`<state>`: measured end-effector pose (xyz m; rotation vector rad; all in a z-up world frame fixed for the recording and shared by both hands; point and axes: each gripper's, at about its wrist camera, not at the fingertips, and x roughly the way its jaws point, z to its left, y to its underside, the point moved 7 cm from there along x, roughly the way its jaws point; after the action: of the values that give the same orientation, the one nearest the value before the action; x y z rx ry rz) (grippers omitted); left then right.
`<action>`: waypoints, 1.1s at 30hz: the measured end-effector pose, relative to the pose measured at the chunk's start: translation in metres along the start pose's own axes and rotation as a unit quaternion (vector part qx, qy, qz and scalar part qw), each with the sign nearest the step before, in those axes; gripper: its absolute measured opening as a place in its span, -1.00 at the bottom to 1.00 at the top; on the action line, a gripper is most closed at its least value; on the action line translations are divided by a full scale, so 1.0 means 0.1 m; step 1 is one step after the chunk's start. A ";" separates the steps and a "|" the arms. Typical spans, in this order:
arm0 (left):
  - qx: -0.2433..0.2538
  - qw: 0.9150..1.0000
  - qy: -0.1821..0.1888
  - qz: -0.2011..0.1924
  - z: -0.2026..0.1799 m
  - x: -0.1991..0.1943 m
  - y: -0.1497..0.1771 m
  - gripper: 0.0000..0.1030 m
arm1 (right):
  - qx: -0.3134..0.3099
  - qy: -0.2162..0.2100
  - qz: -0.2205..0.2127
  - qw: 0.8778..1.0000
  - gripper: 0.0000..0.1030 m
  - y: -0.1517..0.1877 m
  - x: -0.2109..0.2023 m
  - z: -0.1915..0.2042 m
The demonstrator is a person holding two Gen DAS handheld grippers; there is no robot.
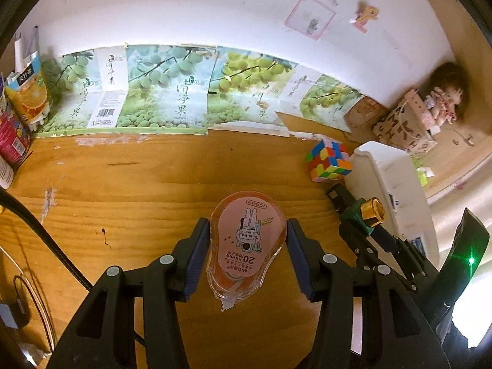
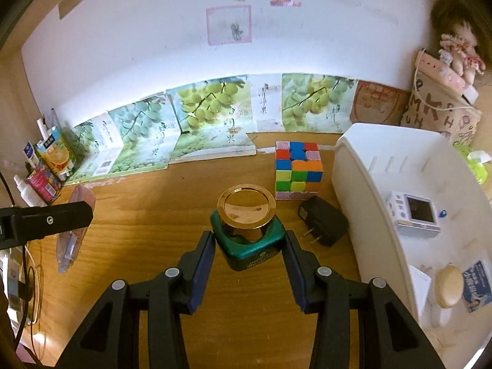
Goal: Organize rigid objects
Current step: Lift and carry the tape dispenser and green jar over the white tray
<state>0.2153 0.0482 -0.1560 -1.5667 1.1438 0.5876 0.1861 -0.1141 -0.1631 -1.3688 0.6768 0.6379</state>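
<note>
Midway, by the look of it. Left gripper clamped on the correction tape, right gripper on the green bottle, both above the surface. Already binned: white bin holding a small device. Left out: puzzle cube, black charger.

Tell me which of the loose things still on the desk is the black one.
The power adapter: black, prongs out, lying on the desk between the multicoloured puzzle cube and the white bin. The other desk item, the cube, is brightly coloured.
</note>
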 end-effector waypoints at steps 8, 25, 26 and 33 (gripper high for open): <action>0.015 0.999 0.025 -0.035 -0.14 -0.25 0.16 0.04 | -0.016 0.003 -0.024 1.000 -0.13 0.11 -0.40 0.03; 0.048 0.995 0.082 -0.017 -0.63 -0.16 0.45 0.04 | -0.063 -0.002 -0.054 0.997 -0.13 0.41 -0.86 0.00; 0.051 0.995 0.085 -0.016 -0.66 -0.17 0.46 0.04 | -0.069 -0.001 -0.056 0.996 -0.12 0.43 -0.88 0.00; 0.074 0.993 0.088 -0.010 -0.88 -0.15 0.46 0.04 | -0.098 -0.013 -0.073 0.992 -0.12 0.49 -1.02 -0.07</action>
<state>0.1517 -0.0277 -0.1370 -1.5226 1.2712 0.3483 0.0815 -0.1182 -0.1193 -1.5736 0.4978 0.6162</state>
